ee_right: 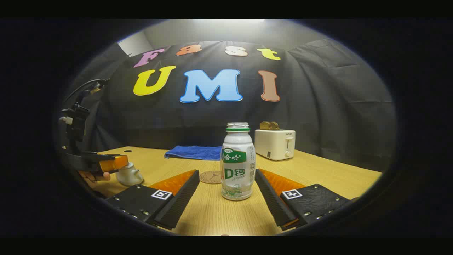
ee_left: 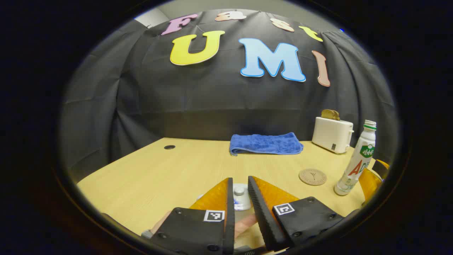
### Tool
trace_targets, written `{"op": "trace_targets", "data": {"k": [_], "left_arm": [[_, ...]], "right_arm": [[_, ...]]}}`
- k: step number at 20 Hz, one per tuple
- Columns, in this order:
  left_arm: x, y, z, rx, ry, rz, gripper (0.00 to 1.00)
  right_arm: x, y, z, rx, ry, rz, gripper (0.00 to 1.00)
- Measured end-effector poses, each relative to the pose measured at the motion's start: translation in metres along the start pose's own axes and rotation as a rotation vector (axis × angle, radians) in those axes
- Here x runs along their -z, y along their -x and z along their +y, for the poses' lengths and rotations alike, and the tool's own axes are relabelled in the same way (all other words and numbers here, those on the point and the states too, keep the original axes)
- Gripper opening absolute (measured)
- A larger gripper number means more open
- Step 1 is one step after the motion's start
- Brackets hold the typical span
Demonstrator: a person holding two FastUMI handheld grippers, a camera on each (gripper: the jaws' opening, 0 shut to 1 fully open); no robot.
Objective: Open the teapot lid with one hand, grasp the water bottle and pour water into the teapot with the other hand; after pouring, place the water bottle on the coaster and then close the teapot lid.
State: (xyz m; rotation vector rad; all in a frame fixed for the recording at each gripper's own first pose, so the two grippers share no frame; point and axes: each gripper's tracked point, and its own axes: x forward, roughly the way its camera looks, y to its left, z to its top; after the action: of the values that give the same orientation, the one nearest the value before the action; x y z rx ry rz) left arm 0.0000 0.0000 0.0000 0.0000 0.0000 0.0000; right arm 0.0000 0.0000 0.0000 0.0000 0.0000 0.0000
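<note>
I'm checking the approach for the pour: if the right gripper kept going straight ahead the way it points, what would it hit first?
The water bottle, standing upright on the table between the open jaws of the right gripper. Depth is unclear; the coaster lies behind it.

The right claw (ee_right: 226,186) is wide open, low over the tan tabletop (ee_right: 318,177). A white water bottle (ee_right: 238,163) stands up straight between its two fingers, and neither finger touches it. The bottle has no cap on top. Just behind the bottle lies a round coaster (ee_right: 210,176), flat on the tabletop. Farther back sits a folded blue towel (ee_right: 194,152) and, to the right, a white toaster (ee_right: 275,143) with toast sticking out. Far off to the left, the other claw (ee_right: 111,162) hangs right above a small white teapot (ee_right: 129,174), with a hand (ee_right: 95,176) showing under it.
</note>
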Motion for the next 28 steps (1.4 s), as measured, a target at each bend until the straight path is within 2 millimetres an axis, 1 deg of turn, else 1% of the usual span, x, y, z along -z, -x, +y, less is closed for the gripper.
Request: {"op": "trace_targets", "data": {"k": [7, 8, 9, 10, 12, 17, 19, 21, 22, 24, 28], "left_arm": [[-0.0011, -0.0013, 0.0015, -0.01, -0.004, -0.003, 0.82], [-0.0003, -0.0015, 0.0009, -0.012, -0.006, -0.004, 0.36], [-0.0007, -0.0015, 0.0006, -0.014, -0.007, -0.004, 0.0], [-0.0009, -0.0014, 0.0005, -0.016, -0.009, -0.005, 0.0], [-0.0007, -0.0013, 0.0011, -0.019, -0.008, -0.007, 0.82], [-0.0012, -0.0022, 0.0013, -0.042, -0.014, -0.011, 0.82], [-0.0007, -0.0015, 0.0012, -0.051, -0.022, -0.012, 0.35], [-0.0012, -0.0022, 0.0019, -0.063, -0.024, -0.016, 0.0], [-0.0008, -0.003, 0.0024, -0.065, -0.026, -0.015, 0.31], [-0.0008, -0.0029, 0.0021, -0.063, -0.028, -0.011, 0.3], [-0.0005, -0.004, 0.0015, -0.064, -0.038, -0.004, 0.29]], "right_arm": [[0.0005, 0.0, 0.0001, 0.0, 0.0, 0.0, 0.97], [0.0002, 0.0, 0.0001, 0.0, 0.0, 0.0, 0.97], [0.0002, 0.0001, 0.0001, 0.0, 0.0, 0.0, 0.97], [0.0004, 0.0, 0.0002, 0.0, 0.001, 0.0, 0.97], [0.0002, 0.0, 0.0001, 0.0, 0.0, 0.0, 0.97], [-0.0001, 0.0, -0.0001, 0.0, 0.0, 0.0, 0.97], [0.0004, -0.0001, 0.0002, 0.0, 0.0, 0.0, 0.97], [0.0001, 0.0, -0.0001, 0.0, 0.0, 0.0, 0.97], [-0.0003, 0.0002, 0.0001, 0.0, 0.0, 0.0, 0.97], [0.0, 0.0001, 0.0, 0.0, 0.0, 0.0, 0.97], [0.0, 0.0001, 0.0, -0.001, 0.0, 0.0, 0.97]]}}
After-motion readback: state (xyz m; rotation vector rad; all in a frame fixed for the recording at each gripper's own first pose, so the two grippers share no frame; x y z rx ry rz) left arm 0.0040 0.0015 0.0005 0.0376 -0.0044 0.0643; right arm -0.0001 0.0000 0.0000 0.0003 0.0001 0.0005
